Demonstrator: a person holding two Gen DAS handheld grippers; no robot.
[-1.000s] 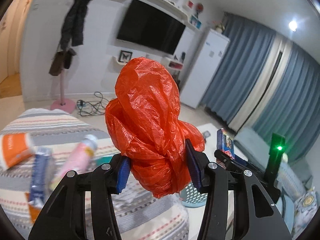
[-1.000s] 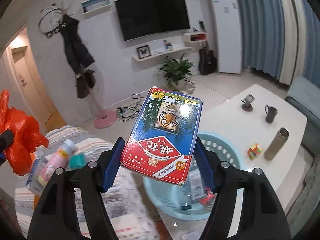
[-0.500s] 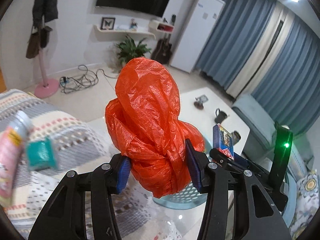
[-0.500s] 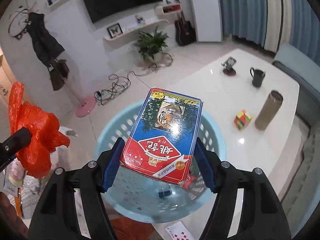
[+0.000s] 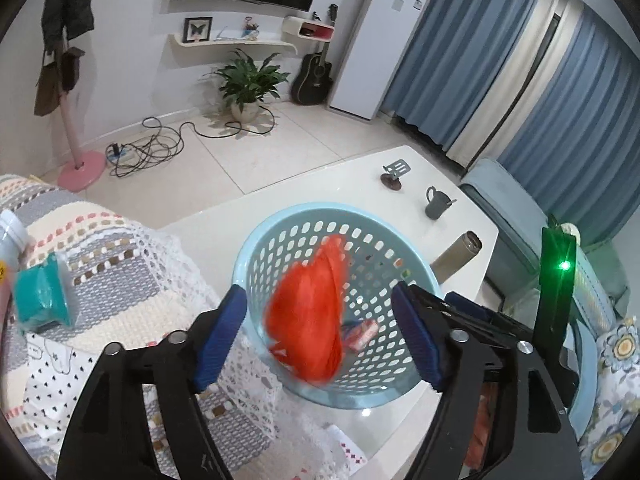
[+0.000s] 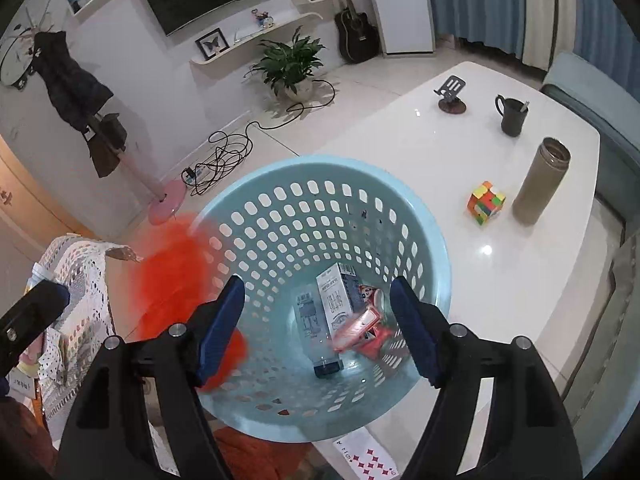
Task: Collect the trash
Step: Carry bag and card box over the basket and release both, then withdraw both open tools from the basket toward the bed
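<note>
Orange bag (image 5: 308,312) blurs, hiding basket (image 5: 264,240) contents.

The left gripper (image 5: 318,334) points steeply downward, its two blue-padded fingers (image 5: 218,340) spread wide apart and the jaws opening, with nothing pressed between the pads. The right gripper (image 6: 316,330) tilts downward too, a little more steeply, its blue pads (image 6: 416,332) likewise set wide and the jaws opening, gripping nothing. In the right wrist view, the black body of the left gripper shows at the left edge, just beside the right one
</note>
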